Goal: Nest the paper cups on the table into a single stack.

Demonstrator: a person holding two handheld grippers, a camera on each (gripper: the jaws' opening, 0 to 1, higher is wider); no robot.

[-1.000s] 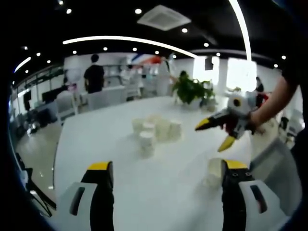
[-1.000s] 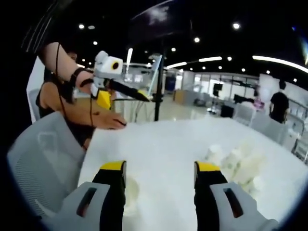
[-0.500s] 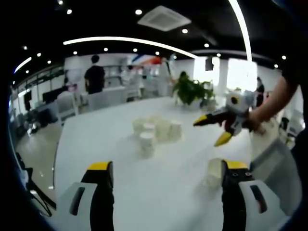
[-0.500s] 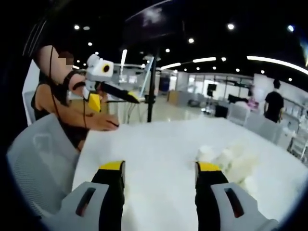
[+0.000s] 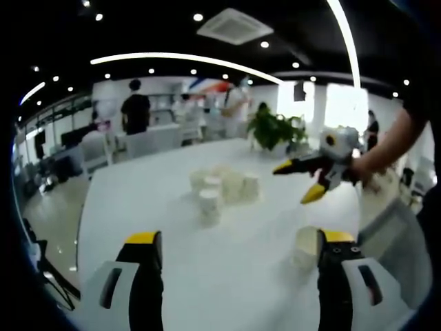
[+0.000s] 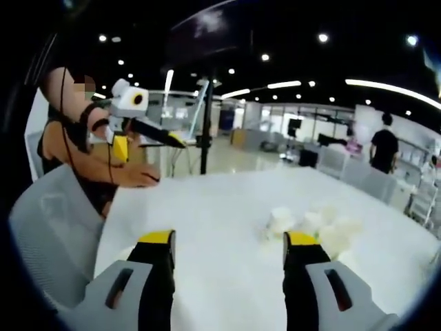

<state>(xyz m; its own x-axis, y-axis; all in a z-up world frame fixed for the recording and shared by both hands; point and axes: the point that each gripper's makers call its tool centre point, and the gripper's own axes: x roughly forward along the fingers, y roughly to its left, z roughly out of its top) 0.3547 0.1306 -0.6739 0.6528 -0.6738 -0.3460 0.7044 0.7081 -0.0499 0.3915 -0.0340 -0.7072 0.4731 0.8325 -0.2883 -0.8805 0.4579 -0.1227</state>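
Open-plan office — desks, ceiling downlights

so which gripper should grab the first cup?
Probably left: the lone cup stands right beside the open left gripper. The right gripper, also open, hangs above the table, short of the cup cluster.

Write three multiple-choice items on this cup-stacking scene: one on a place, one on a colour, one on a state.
1. Where does the lone paper cup stand?
A. beside the left gripper's right jaw
B. on the chair
C. inside the cup cluster

2. What colour are the jaw tips of the right gripper?
A. red
B. yellow
C. blue

3. How do the left gripper's jaws stand?
A. shut on a cup
B. shut on nothing
C. open, holding nothing

Answers:
1 A, it stands apart from the cluster of paper cups, next to that jaw.
2 B, yellow caps show on both.
3 C, bare white table shows between them.
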